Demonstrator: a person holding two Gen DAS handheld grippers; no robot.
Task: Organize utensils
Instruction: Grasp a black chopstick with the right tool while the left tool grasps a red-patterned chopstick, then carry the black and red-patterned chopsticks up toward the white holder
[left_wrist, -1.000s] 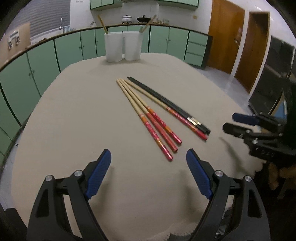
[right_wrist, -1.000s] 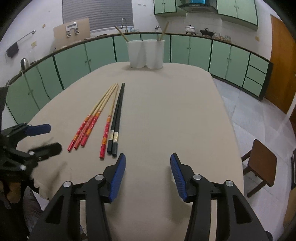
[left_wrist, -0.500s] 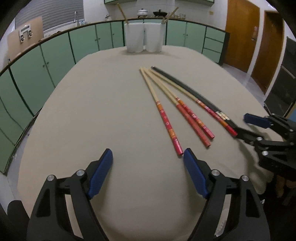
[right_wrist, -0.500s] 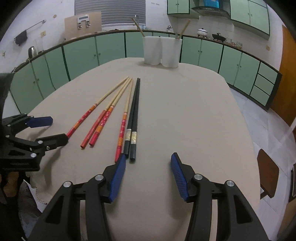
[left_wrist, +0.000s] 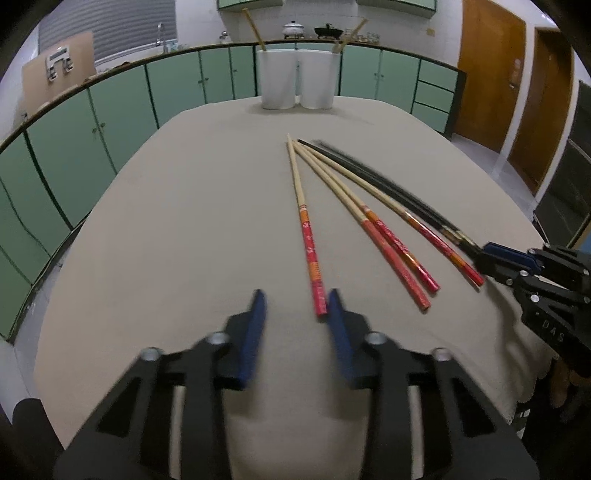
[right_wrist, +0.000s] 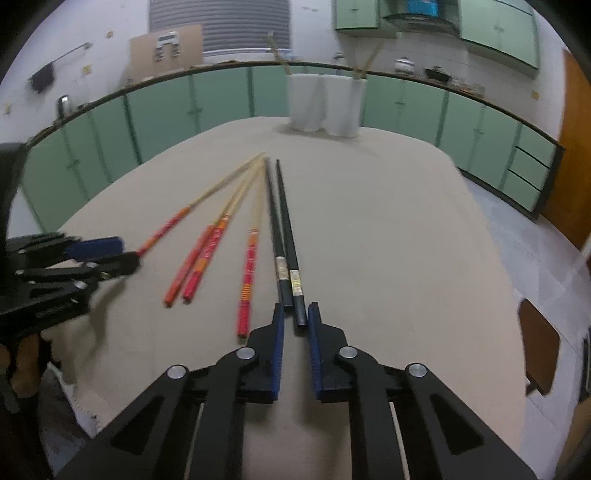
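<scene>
Several wooden chopsticks with red handles (left_wrist: 308, 236) and two black chopsticks (right_wrist: 288, 243) lie fanned out on the beige table (left_wrist: 192, 221). My left gripper (left_wrist: 295, 306) is partly closed; the red end of the leftmost chopstick lies between its fingertips, beside the right finger. My right gripper (right_wrist: 294, 314) is narrowed around the near ends of the black chopsticks, with a small gap still showing. Two white holders (left_wrist: 297, 79) stand at the far end, each with a wooden stick inside.
Green cabinets (left_wrist: 110, 110) curve around the room behind the table. A brown stool (right_wrist: 537, 347) stands on the floor to the right of the table. Wooden doors (left_wrist: 491, 66) are at the far right.
Both grippers moved forward to the chopstick ends and their jaws narrowed. The left one now sits at the leftmost red chopstick, the right one around the black pair.
</scene>
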